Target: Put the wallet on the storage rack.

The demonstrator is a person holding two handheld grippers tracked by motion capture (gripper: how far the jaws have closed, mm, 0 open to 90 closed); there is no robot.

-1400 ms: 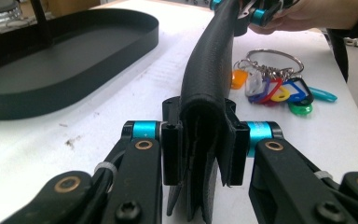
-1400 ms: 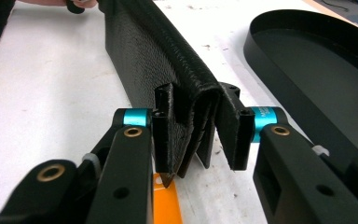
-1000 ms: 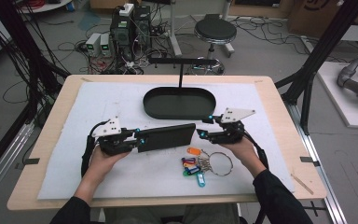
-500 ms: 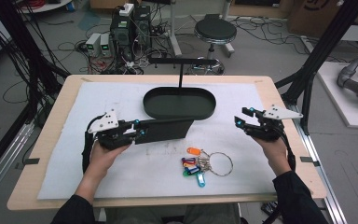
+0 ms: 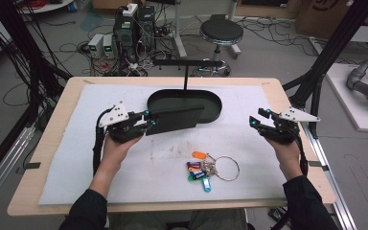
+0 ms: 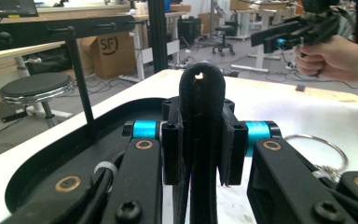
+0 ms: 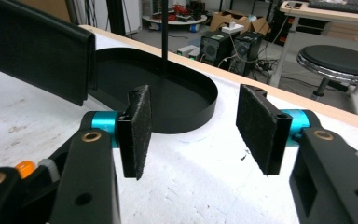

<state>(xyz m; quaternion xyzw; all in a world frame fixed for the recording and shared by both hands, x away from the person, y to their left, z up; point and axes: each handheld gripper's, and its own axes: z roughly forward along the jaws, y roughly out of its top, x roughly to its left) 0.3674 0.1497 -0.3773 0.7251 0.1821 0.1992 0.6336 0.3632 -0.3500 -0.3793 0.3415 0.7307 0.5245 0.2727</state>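
The left gripper (image 5: 146, 120) pinched one end of a flat black case (image 5: 175, 120), holding it off the table (image 5: 43, 143) with its far end over the black oval tray (image 5: 211, 103). The case looked stiff and light, probably best held at its edge. The key ring (image 5: 223, 167) lay on the white mat (image 5: 76, 177). The right gripper (image 5: 256, 117) hung spread and empty. Cables and a stool (image 5: 220, 32) stood beyond.

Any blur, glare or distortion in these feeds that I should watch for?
High view: even light, no glare, slightly soft. Left gripper view: the black pouch sits close to the lens, background stool soft. Right gripper view: the hand-held gripper pads look sharp, the tray curves with wide-angle bend.
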